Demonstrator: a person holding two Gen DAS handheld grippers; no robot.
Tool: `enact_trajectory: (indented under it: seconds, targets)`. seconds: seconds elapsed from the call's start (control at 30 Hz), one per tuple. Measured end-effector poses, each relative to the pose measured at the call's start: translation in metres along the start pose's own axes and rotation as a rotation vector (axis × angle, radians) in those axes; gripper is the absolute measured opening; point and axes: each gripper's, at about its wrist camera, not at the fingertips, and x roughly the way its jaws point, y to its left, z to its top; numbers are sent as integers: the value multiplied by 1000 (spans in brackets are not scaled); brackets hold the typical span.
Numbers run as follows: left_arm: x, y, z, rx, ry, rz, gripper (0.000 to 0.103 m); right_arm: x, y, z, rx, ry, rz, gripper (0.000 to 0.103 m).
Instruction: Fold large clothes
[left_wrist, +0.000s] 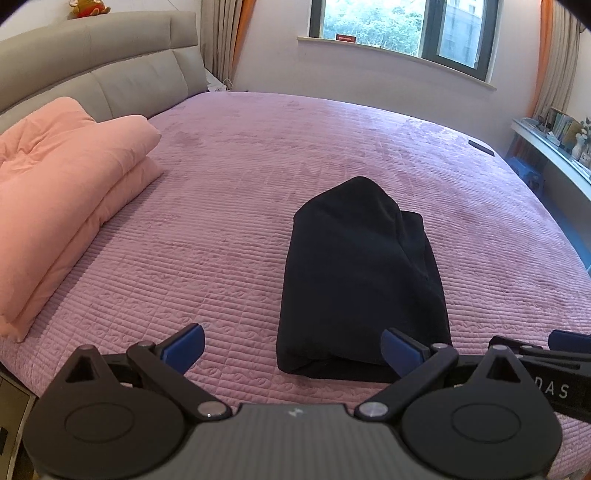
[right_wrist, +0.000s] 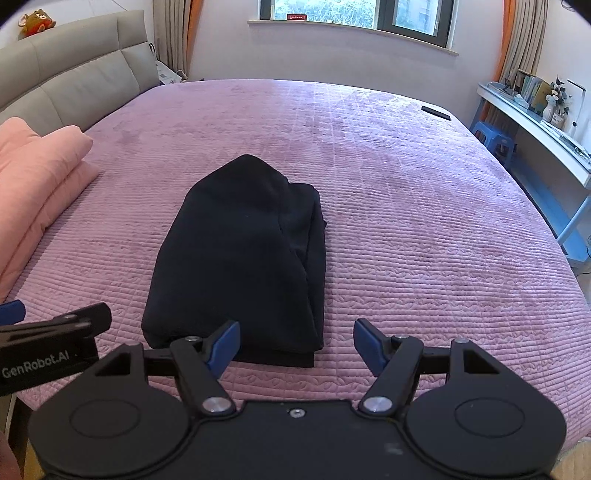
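A black hooded garment (left_wrist: 360, 280) lies folded into a compact rectangle on the pink quilted bed (left_wrist: 229, 236), its hood on top pointing away from me. It also shows in the right wrist view (right_wrist: 240, 258). My left gripper (left_wrist: 291, 349) is open and empty, just before the garment's near edge and a little left of it. My right gripper (right_wrist: 297, 343) is open and empty, at the garment's near right corner. Each gripper shows at the edge of the other's view.
A folded pink duvet (left_wrist: 62, 221) lies at the bed's left by the grey headboard (left_wrist: 92, 70). A dark flat object (right_wrist: 436, 112) lies at the far right corner of the bed. A shelf (right_wrist: 535, 125) and a blue stool (right_wrist: 495, 142) stand right of the bed.
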Motion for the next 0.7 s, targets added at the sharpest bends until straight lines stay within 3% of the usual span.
enact_trajectory:
  seconds: [0.23,0.43,0.7]
  targets:
    - [-1,-2,1,26,-1,21,103,1,-5,1,10,1,-7,81]
    - [3,-12,2,94,24,108,103,1,-4,1,14,1,-10,81]
    - [0,-7,3,73,5,106,103,2,-6,0,20,2,-11,81]
